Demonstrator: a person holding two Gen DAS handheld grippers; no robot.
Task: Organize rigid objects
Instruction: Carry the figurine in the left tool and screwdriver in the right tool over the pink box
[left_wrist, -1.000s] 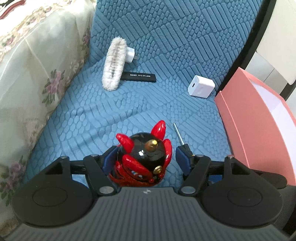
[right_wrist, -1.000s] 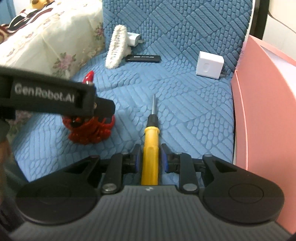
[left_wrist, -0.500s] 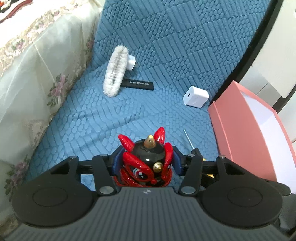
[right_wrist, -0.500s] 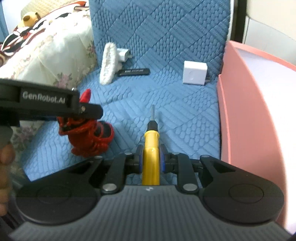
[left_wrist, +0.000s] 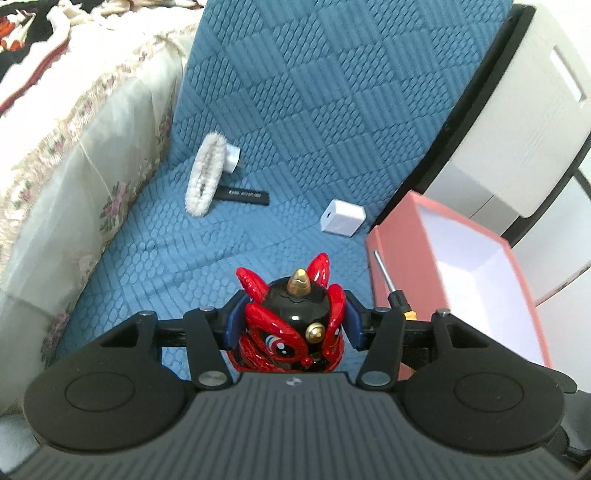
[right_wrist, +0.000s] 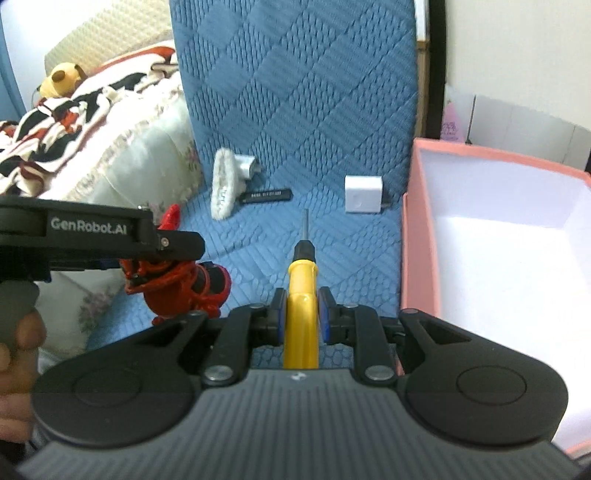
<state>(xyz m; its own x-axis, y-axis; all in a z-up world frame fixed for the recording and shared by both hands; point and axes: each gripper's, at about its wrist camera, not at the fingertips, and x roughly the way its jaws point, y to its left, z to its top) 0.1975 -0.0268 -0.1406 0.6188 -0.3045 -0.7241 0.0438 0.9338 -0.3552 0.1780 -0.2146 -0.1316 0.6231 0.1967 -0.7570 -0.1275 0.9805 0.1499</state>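
Observation:
My left gripper (left_wrist: 293, 321) is shut on a red and black lion figurine (left_wrist: 295, 321), held above the blue quilted cushion (left_wrist: 229, 236). The figurine (right_wrist: 177, 284) also shows at the left of the right wrist view, under the left gripper's body. My right gripper (right_wrist: 301, 314) is shut on the yellow handle of a screwdriver (right_wrist: 301, 295), whose shaft points away toward the cushion's back. The screwdriver's shaft (left_wrist: 384, 269) shows beside the pink box (left_wrist: 402, 251) in the left wrist view.
The open pink box (right_wrist: 406, 229) with a white inside stands at the right. On the cushion lie a white charger cube (right_wrist: 363, 194), a black stick (right_wrist: 266, 195), a white fluffy brush (right_wrist: 223, 188) and a white plug (right_wrist: 245, 166). A floral bedspread (left_wrist: 74, 155) lies at the left.
The left gripper closed on the figurine. Both grippers rose from the cushion with the figurine and the screwdriver in them, and the box's inside has come into view.

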